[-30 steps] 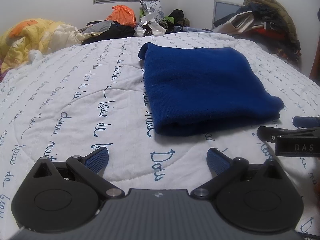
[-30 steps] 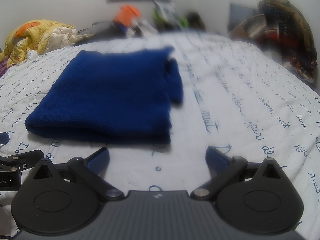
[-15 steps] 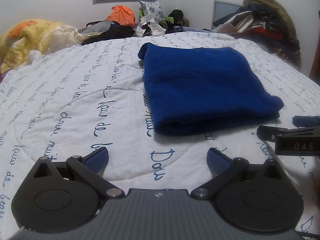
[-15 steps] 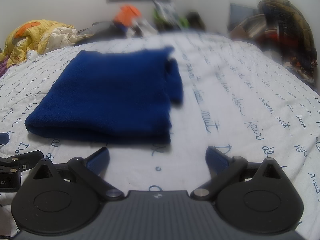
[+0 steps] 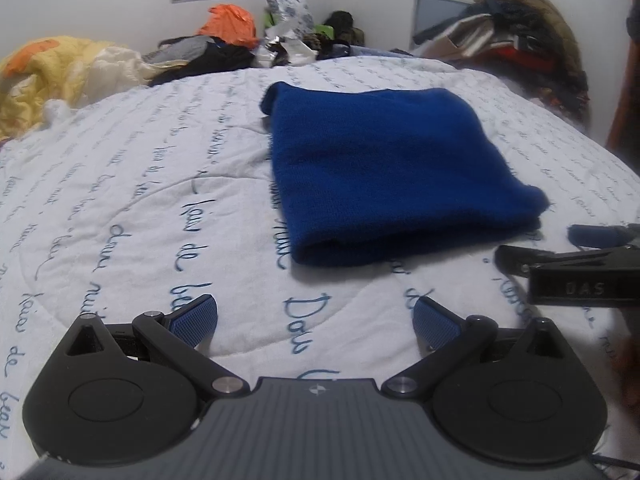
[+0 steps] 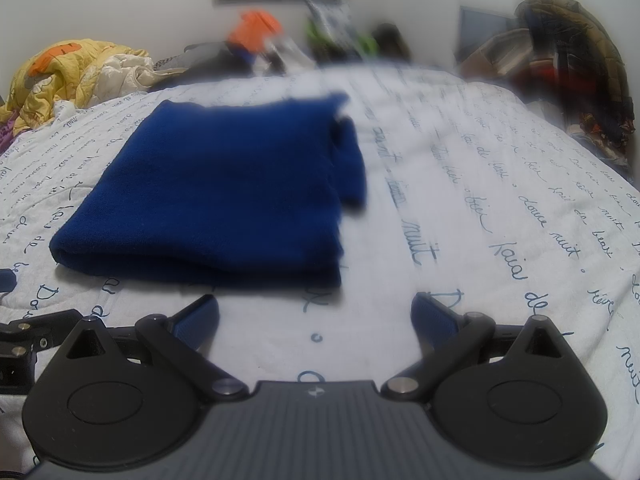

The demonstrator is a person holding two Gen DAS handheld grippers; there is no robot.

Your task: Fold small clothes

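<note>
Both your left hand-held gripper (image 5: 316,322) and right hand-held gripper (image 6: 316,318) gape wide, empty; the blue garment (image 5: 392,168) at 12 o'clock looks folded, so tidy only loose edges.

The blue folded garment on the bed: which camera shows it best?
The left wrist view: the blue garment is sharp there, its folded near edge and knit surface clear. The right wrist view shows it whole but blurred, with a loose flap at its right side.

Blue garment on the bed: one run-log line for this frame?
blue garment: folded, flat on bed cover | left hand-held gripper: open, empty, short of it | right hand-held gripper: open, empty
</note>
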